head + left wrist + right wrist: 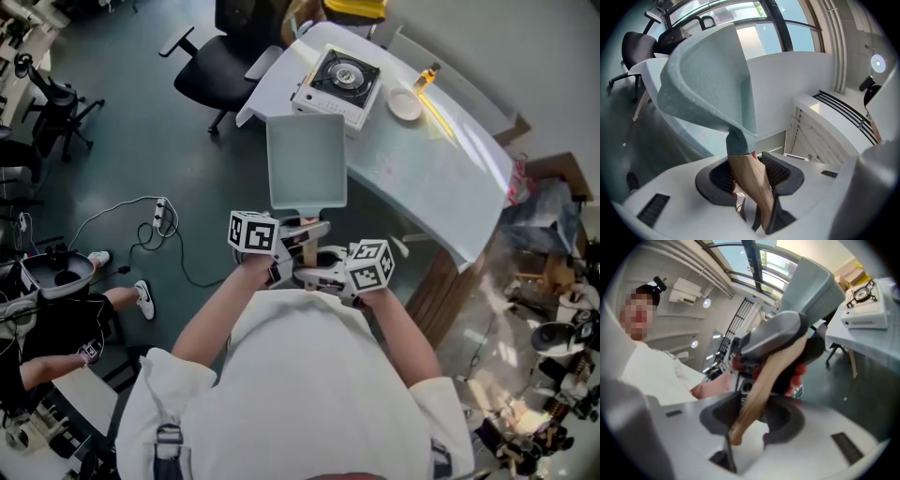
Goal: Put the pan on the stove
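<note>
Clamping pan (306, 159) handle (307, 246), left tool (751, 174), right tool (757, 408), stove (337, 80) in head view

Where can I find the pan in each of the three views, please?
Head view: the pan is at the centre, just short of the table.
Left gripper view: upper left, with its handle between the jaws.
Right gripper view: upper right, with its handle running down to the jaws.
Shared landmark: the white table.
</note>
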The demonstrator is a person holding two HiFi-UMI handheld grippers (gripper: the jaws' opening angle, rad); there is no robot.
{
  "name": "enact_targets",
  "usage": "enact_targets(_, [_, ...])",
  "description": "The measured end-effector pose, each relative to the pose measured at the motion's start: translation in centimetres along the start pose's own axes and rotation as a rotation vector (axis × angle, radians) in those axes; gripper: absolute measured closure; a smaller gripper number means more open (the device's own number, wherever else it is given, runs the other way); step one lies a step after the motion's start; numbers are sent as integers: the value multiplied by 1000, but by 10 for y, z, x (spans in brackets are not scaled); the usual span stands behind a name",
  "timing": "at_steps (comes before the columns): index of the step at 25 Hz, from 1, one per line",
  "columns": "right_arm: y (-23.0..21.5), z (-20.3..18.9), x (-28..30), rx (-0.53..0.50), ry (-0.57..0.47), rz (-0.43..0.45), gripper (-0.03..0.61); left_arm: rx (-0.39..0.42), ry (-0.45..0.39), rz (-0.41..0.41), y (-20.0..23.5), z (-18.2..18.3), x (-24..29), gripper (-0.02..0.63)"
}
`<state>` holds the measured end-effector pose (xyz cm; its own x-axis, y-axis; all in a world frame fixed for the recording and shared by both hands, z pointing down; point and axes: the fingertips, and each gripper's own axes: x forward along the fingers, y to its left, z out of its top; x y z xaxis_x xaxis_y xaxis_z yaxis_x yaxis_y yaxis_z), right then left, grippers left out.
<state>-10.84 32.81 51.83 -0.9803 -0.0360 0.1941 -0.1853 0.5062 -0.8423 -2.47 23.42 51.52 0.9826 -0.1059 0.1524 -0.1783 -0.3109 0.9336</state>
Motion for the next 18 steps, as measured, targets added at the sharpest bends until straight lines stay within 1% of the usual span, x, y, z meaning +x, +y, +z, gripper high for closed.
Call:
enact_targets(6, [-24,41,13,14,-34,-19,411,0,37,-11,19,41,-2,426])
enact_targets(10, [-39,68,20,3,-60,-33,411,1,59,-26,28,68,-3,426])
enact_targets(15, [-53,99,28,19,-97,-60,411,10,90,-47,36,98,-3,428])
enact_targets(18, [-64,112,30,6,-108,-69,411,21,108,-48,42,111,-1,426])
